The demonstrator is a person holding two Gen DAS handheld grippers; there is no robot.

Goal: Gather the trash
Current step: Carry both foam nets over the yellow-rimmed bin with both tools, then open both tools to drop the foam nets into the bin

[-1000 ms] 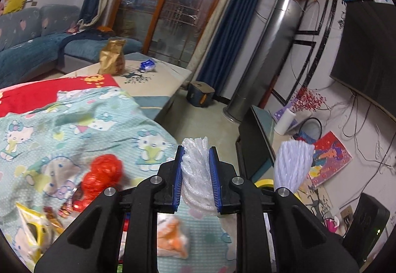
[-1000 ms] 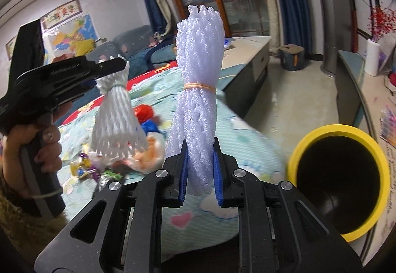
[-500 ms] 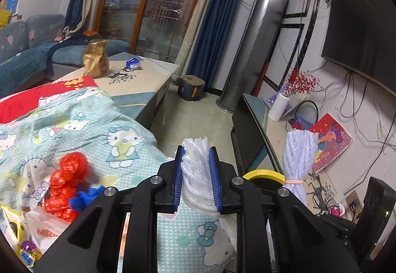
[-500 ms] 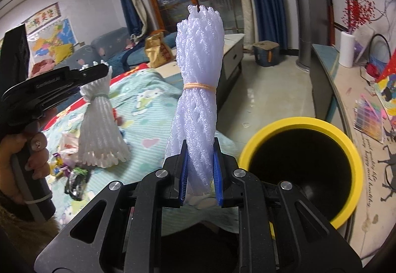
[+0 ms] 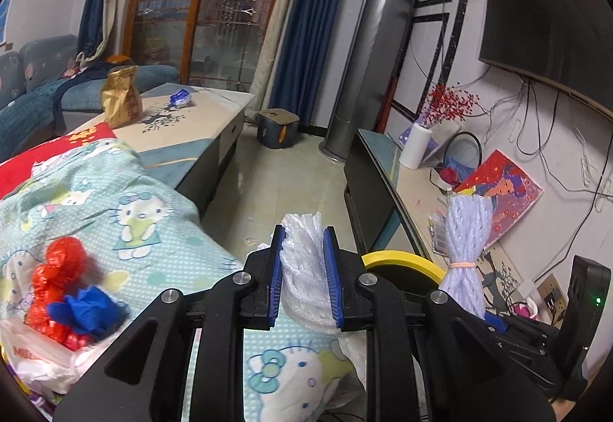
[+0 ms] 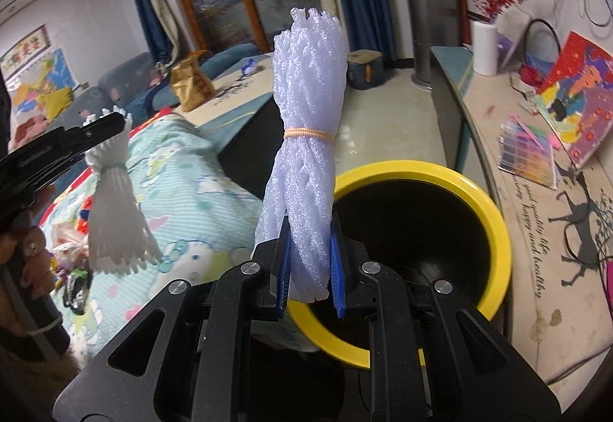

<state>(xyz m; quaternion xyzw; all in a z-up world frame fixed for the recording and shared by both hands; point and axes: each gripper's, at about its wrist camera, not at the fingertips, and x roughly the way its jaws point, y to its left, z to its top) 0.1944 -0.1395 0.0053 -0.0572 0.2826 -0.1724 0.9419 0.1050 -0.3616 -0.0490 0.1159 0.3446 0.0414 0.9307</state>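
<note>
Both claws have been swinging toward the bin, and its yellow rim now shows in each view.

Left wrist view: you are pinching a white foam net [image 5: 302, 261] between the pads of your left claw [image 5: 302, 267], the net poking up past the fingertips and bulging below them. The bin [image 5: 402, 261] is peeking out just right of the claw, mostly hidden behind it. Your other net is standing farther right. Left of the claw, a red bag [image 5: 57, 269], a blue wad [image 5: 86, 309] and a white bag [image 5: 42, 364] are lying on the blanket [image 5: 126, 215], so plenty looks left to collect.

Right wrist view: your right claw [image 6: 309, 265] is clamping a lilac foam net [image 6: 310, 138] near its lower end; it is standing upright, cinched by a rubber band [image 6: 309, 134]. The bin's mouth is opening just beyond and right of the claw, seemingly empty as far as it shows. Neither net is in yet; my reading is that you are nearing the drop.
</note>
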